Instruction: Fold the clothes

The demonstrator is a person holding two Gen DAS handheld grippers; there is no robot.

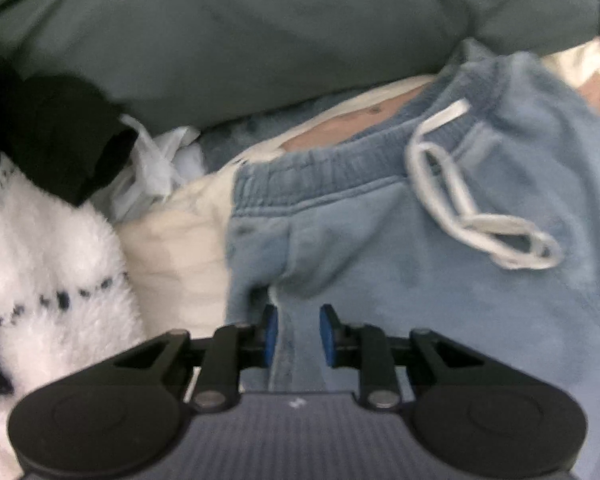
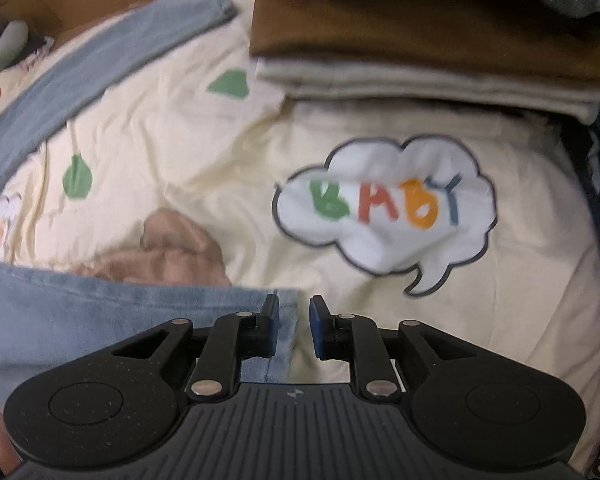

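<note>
- The left hand-held gripper (image 1: 295, 330) is seen at the lower middle of the left wrist view, its blue pads (image 1: 271, 330) set a little apart with a fold of the blue sweatpants (image 1: 420, 260) pinched between them.
- The sweatpants fill the right and centre of that view; the elastic waistband (image 1: 320, 172) runs across the middle, and a white drawstring (image 1: 460, 216) is looped over it at the right.
- A cream sheet (image 1: 172, 240) is seen under the sweatpants, left of centre.
- A white fleece with dark dashes (image 1: 40, 260) lies at the lower left, a black garment (image 1: 60, 136) above it, and a grey-green cloth (image 1: 260, 40) spans the top.
- The right hand-held gripper (image 2: 294, 330) is seen at the lower middle of the right wrist view, its jaws slightly spread; the hem of a blue pant leg (image 2: 100, 320) lies between them, against the left pad; whether it is pressed cannot be told.
- The pant leg reaches in from the lower left; another blue strip (image 2: 100, 56) crosses the upper left.
- The cream sheet (image 2: 380, 320) there bears a cloud patch (image 2: 384, 208) reading "BABY", right of centre.
- A folded stack (image 2: 420, 40), brown on beige, is seen at the upper right.
</note>
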